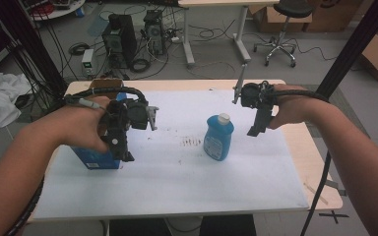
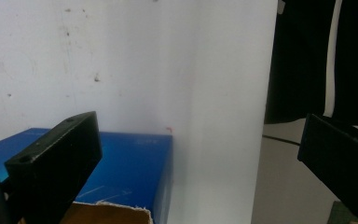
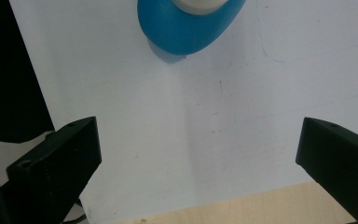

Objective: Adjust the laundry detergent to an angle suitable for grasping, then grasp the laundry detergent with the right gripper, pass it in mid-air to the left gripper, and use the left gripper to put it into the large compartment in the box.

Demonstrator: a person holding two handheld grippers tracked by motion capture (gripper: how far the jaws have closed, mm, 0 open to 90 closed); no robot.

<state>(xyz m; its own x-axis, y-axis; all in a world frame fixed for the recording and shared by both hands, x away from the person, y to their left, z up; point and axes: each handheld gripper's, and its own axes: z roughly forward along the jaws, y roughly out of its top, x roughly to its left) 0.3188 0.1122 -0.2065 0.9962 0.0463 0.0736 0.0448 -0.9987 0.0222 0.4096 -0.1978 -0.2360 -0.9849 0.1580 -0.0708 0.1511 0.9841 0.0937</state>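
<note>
The blue bottle [image 1: 218, 137] with a white cap stands upright near the middle of the white table [image 1: 177, 177], and a blue box [image 1: 97, 158] with an open cardboard top sits at the table's left side, under the left gripper [image 1: 128, 123]. The right gripper [image 1: 256, 110] hovers just right of the bottle, its jaws spread wide and holding nothing; the left gripper's jaws are likewise wide apart and empty above the box [image 2: 121, 163]. The step in hand looks like a reach for the bottle [image 3: 189, 21]. To do it well, the right gripper should come down level with the bottle's body, below the cap, centre it between the jaws, and close across its narrower sides so that it does not tip. The box carries a pale label, and the bottle a front label; both are too small to read.
</note>
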